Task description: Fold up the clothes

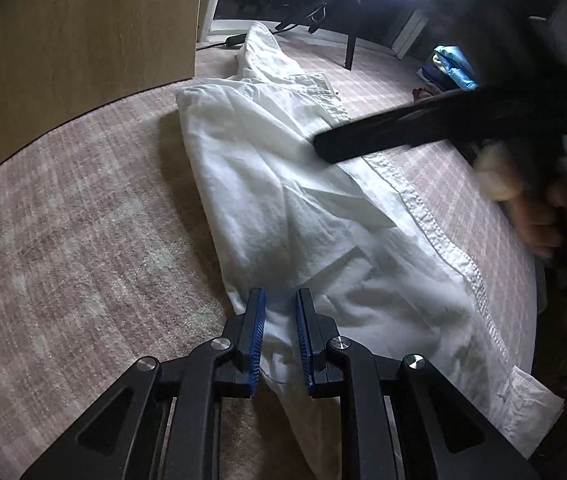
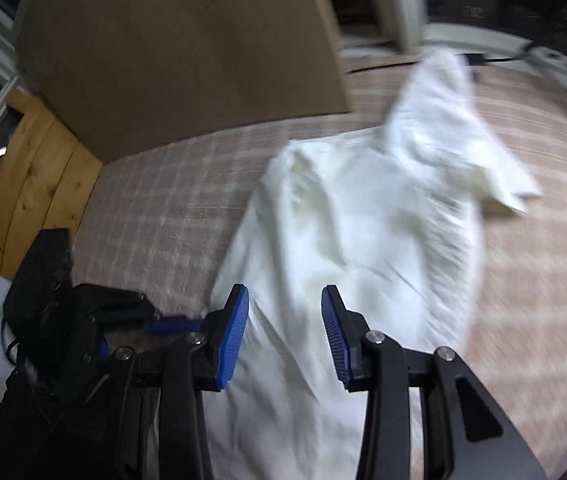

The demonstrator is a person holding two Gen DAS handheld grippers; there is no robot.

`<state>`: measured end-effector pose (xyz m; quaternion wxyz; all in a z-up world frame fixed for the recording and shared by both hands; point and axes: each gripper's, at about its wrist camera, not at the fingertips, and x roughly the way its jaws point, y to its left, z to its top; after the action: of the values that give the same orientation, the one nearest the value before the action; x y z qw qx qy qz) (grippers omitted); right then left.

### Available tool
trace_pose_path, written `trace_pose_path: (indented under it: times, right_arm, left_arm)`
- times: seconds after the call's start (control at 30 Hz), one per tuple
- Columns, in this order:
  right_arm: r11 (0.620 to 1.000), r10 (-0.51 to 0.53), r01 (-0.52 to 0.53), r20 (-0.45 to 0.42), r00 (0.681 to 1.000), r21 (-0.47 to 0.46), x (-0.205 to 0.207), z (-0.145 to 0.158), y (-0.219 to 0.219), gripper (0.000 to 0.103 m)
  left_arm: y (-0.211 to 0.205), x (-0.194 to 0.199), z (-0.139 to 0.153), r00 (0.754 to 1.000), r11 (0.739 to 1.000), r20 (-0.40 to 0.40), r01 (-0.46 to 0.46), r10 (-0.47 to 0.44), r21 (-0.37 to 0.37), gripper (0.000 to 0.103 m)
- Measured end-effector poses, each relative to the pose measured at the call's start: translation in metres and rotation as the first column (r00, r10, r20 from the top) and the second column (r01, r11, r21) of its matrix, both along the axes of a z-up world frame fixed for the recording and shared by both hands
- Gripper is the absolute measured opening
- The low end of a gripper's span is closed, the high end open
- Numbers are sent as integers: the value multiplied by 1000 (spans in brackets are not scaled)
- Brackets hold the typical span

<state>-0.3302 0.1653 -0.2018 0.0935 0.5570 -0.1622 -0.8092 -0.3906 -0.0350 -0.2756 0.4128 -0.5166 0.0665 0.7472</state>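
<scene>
The left hand-held gripper (image 1: 280, 336) straddles, jaws parted, the near hem of the crumpled white cotton shirt (image 1: 283, 184) on the plaid carpet (image 1: 83, 208), the right hand-held gripper (image 2: 285, 336) hovers released above it, so seemingly mid-fold, needing a hem pinch.

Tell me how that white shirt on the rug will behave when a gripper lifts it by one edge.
The white shirt will probably hang limp: it already lies in soft wrinkles and folds on the rug. It looks thin and light, so it should lift easily. The stitched hem seems thicker and may give the left gripper a firmer hold.
</scene>
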Motion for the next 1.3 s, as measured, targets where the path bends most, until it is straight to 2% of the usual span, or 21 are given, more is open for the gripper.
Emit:
trace_pose_path:
  times: [0.03, 0.07, 0.17, 0.27, 0.37, 0.43, 0.53, 0.67, 0.7, 0.73, 0.77, 0.8, 0.93, 1.03, 1.07, 1.13, 1.2, 1.27, 1.3]
  right_arm:
    - [997, 20, -22, 32, 999, 75, -9, -11, -6, 36]
    - [991, 17, -22, 46, 999, 130, -14, -15, -7, 23]
    - [981, -51, 47, 16, 999, 191, -7, -3, 2, 20]
    - [994, -10, 11, -8, 1000, 107, 24, 16, -9, 20]
    - [999, 29, -29, -29, 999, 22, 57, 32, -21, 21]
    - [998, 56, -56, -12, 998, -32, 77, 27, -39, 21]
    - [991, 96, -94, 20, 995, -91, 103, 14, -68, 21]
    - [993, 117, -116, 49, 992, -24, 124, 2, -97, 21]
    - [992, 122, -122, 41, 992, 1, 127, 4, -103, 25]
    - [991, 128, -129, 30, 991, 33, 129, 7, -109, 30]
    - [988, 134, -135, 18, 991, 69, 131, 9, -115, 46]
    - [985, 138, -138, 11, 990, 101, 133, 10, -120, 55]
    - [964, 173, -172, 12, 985, 201, 133, 7, -154, 55]
    - [927, 201, -203, 38, 979, 316, 138, -8, -174, 55]
    - [920, 205, -209, 48, 978, 332, 140, -15, -176, 54]
    - [929, 187, -188, 36, 982, 319, 145, -18, -170, 45]
    - [958, 142, -144, 24, 990, 248, 151, -15, -156, 11]
    - [989, 68, -70, 19, 998, 128, 160, -12, -133, 9]
    - [994, 45, -46, 16, 999, 101, 164, -10, -125, 8]
  left_arm:
    - [-5, -3, 2, 1000, 1000, -1, -8, 8, -2, 16]
    - [-12, -3, 7, 999, 999, -8, -32, 32, -3, 16]
    - [-47, -3, 27, 994, 992, -17, -111, 112, 61, 14]
    - [-78, 10, 38, 994, 989, 0, -110, 111, 96, 14]
    - [-81, 34, 39, 999, 993, 22, -41, 39, 111, 16]
    - [-65, 50, 36, 1000, 994, 13, 17, -19, 105, 19]
    - [-46, 58, 25, 998, 997, -10, 67, -66, 41, 19]
    - [-38, 63, 15, 995, 996, -47, 82, -84, -33, 21]
    - [-35, 63, 13, 994, 995, -66, 83, -87, -54, 25]
    - [-33, 62, 11, 993, 994, -81, 83, -89, -72, 26]
    - [-33, 59, 10, 994, 994, -74, 80, -86, -71, 26]
    - [-33, 57, 8, 994, 995, -66, 78, -82, -68, 25]
    - [-43, 49, 4, 998, 998, -33, 55, -56, -44, 23]
    - [-46, 49, 4, 998, 998, -33, 50, -51, -44, 23]
    - [-47, 50, 4, 998, 998, -36, 50, -52, -46, 23]
    - [-48, 51, 4, 998, 997, -40, 50, -52, -50, 23]
    - [-49, 53, 5, 998, 997, -44, 50, -53, -54, 23]
    - [-51, 53, 6, 998, 997, -43, 47, -49, -53, 23]
    - [-50, 54, 8, 998, 998, -47, 46, -49, -52, 23]
